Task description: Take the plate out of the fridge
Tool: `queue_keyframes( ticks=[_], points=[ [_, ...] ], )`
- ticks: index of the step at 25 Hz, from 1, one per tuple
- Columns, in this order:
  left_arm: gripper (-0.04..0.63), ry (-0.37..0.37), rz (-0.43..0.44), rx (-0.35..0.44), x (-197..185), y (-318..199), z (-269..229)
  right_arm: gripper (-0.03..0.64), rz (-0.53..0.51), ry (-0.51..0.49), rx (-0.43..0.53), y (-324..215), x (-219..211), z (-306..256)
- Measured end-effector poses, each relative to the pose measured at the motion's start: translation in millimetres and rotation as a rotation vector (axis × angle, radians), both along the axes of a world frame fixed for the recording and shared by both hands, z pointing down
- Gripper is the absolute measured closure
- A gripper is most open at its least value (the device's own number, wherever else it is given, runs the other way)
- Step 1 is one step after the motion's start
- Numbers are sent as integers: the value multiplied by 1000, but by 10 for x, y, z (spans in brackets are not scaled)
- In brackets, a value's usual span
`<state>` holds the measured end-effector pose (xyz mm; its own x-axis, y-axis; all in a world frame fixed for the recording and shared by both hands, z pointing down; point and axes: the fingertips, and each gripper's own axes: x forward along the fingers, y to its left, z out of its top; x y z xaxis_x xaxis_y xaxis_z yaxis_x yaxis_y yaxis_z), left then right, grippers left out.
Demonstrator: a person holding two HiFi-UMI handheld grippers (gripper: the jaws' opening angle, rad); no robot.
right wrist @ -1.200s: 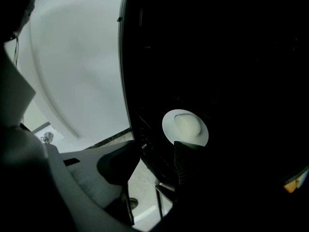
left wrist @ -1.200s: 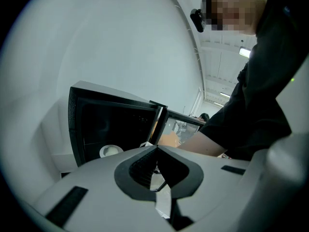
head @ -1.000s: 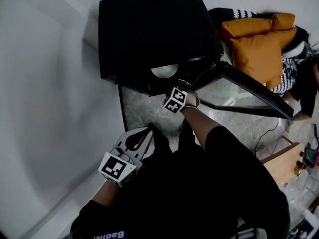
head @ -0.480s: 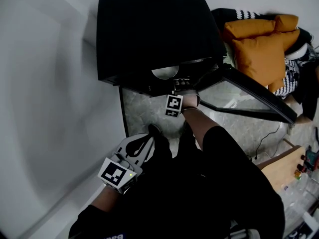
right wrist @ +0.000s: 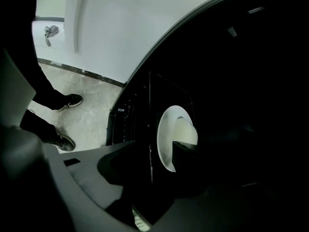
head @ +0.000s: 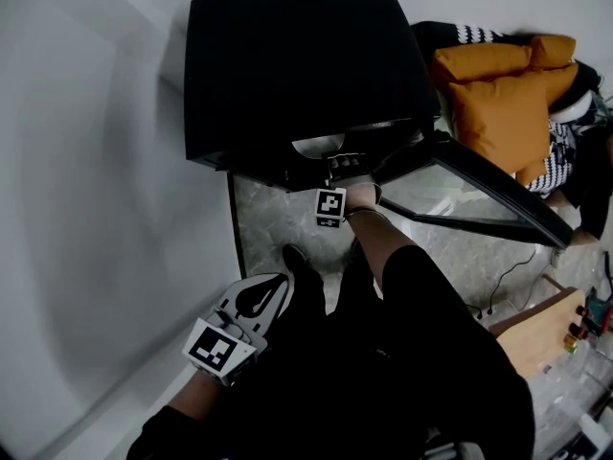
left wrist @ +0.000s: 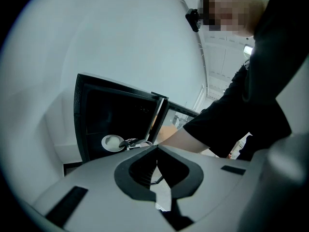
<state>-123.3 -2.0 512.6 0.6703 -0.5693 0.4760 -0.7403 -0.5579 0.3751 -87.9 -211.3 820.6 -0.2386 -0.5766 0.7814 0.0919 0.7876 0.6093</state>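
Observation:
The black fridge (head: 287, 56) stands with its glass door (head: 469, 195) swung open to the right. A white plate (head: 319, 145) lies on a shelf just inside the opening. My right gripper (head: 342, 165) reaches into the opening at the plate. In the right gripper view the plate (right wrist: 170, 138) appears turned on edge, and the right gripper (right wrist: 163, 154) is open with the plate's rim between its jaws. My left gripper (head: 257, 297) hangs low by the person's legs, shut on nothing. The left gripper view shows the left gripper (left wrist: 157, 148), the fridge (left wrist: 116, 115) and the plate (left wrist: 112, 142).
Orange cushions (head: 503, 89) lie on a seat right of the fridge. A pale wall (head: 86, 161) runs along the left. The floor (head: 263, 218) before the fridge is grey stone, with the person's shoes (head: 292, 257) on it. A wooden table corner (head: 546, 329) shows at lower right.
The right gripper has moved forward into the fridge opening, up to the plate. The left gripper has drifted slightly down and left.

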Motion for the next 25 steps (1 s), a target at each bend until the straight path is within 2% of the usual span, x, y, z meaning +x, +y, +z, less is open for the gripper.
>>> queue_keyframes(
  ticks=[4,11,22,25],
  points=[
    [588,-19,2,-16,-31,51,45,419,0,2,15,-83,-38,58],
    [588,-24,5,-51,-29,112,145,419,-8,37,-23,-54,49,209],
    [588,-2,19,-43,54,81,128,431,-24,38,-34,106,102,165],
    [588,-6,23,-45,56,82,133,442,-23,20,-3,78,92,127]
  ],
)
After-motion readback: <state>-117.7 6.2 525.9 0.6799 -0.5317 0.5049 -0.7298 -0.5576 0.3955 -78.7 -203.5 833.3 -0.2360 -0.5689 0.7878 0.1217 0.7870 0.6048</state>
